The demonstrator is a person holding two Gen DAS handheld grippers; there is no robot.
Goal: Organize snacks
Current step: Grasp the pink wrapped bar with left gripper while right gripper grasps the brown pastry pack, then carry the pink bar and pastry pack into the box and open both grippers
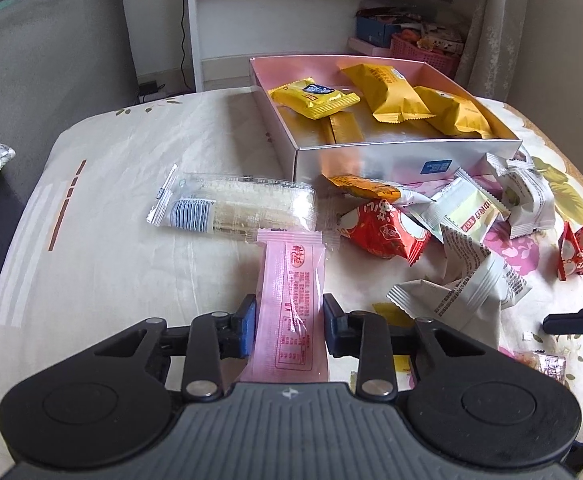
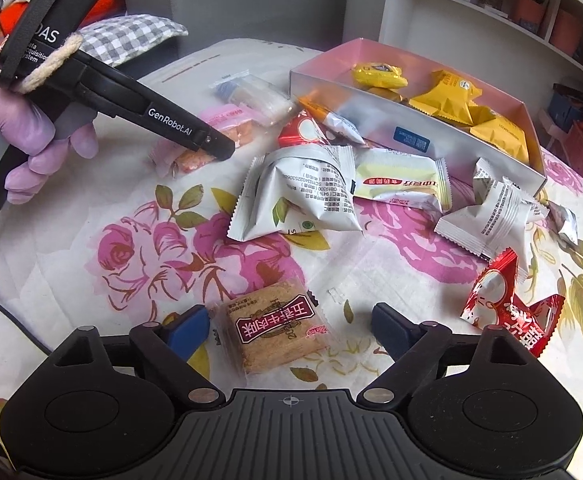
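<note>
The left gripper [image 1: 289,316] is closing its fingers [image 1: 245,318] onto a pink snack packet [image 1: 291,300] lying on the flowered cloth [image 2: 91,280], beside a clear cracker pack [image 1: 239,208]. The right gripper [image 2: 291,326] is holding its fingers open around a brown biscuit packet [image 2: 271,330], not touching it. Behind, the box [image 1: 371,158] is holding yellow packets [image 1: 315,98].

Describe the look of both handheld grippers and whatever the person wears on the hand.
Each gripper has black linkage arms, blue finger pads and a ribbed grey base. The left gripper carries white "GenRobot.AI" lettering, a grey handle, a rope loop and a black cable. The hand wears a pale purple glove.
</note>
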